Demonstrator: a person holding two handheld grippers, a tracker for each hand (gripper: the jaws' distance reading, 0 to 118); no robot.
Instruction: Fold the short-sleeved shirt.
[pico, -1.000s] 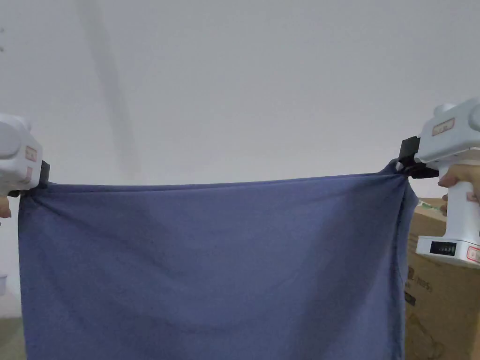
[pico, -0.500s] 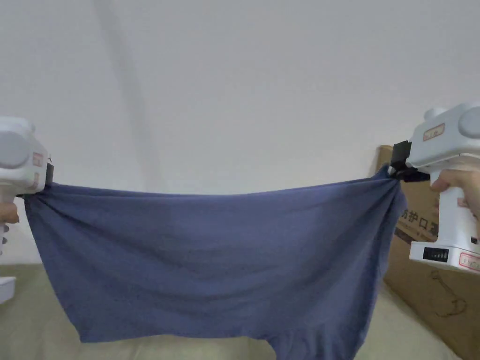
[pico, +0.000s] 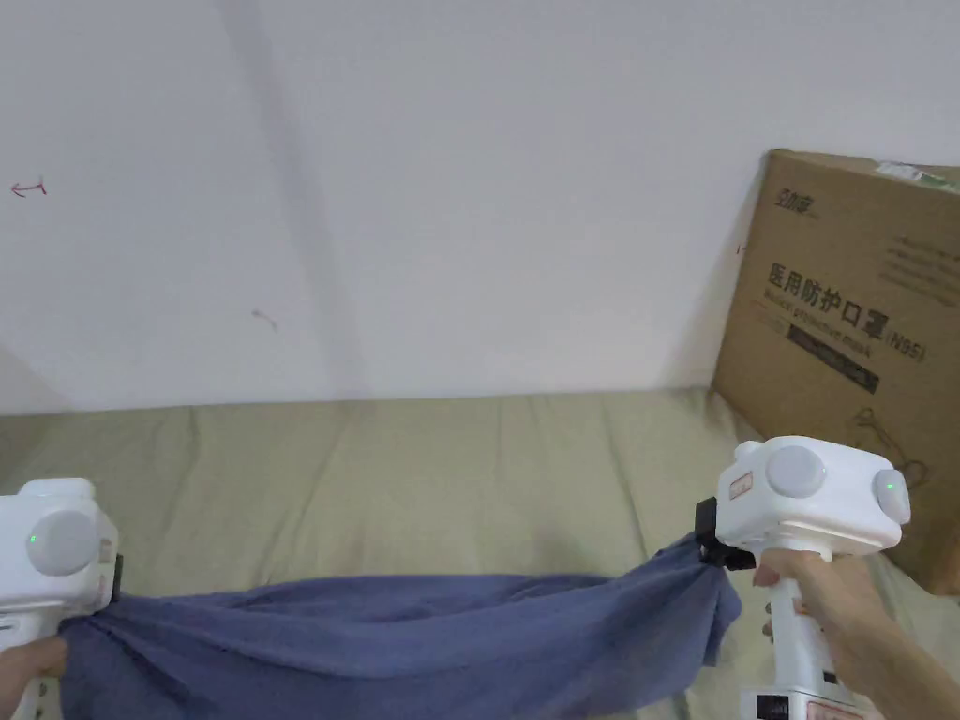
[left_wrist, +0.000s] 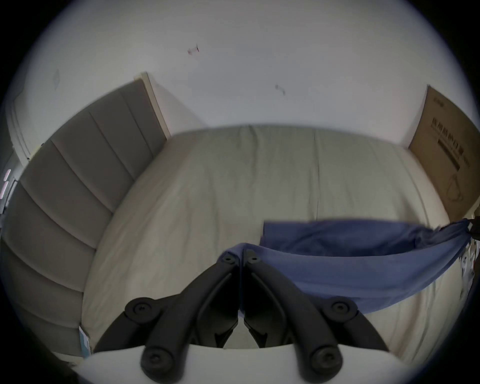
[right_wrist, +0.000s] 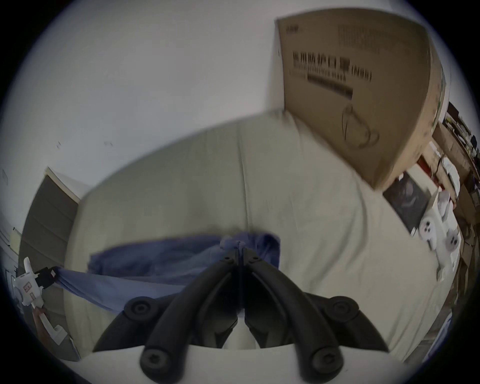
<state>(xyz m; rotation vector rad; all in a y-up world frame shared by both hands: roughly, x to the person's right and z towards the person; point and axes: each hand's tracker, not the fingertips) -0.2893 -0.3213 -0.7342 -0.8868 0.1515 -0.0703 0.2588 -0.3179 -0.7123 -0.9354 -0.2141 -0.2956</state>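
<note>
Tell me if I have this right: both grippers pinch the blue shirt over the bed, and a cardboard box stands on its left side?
Not quite: the cardboard box stands on the right side of the bed, as the head view shows. Both grippers do pinch the blue shirt.

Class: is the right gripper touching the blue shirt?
Touching. In the right gripper view, the right gripper has both jaws closed on the blue shirt.

left gripper (left_wrist: 241, 256) jaws pressed together on shirt (pico: 403, 637) corner, hand (pico: 23, 666) low on grip. right gripper (right_wrist: 241, 253) jaws pinched on opposite corner, hand (pico: 830, 600) around handle.
</note>
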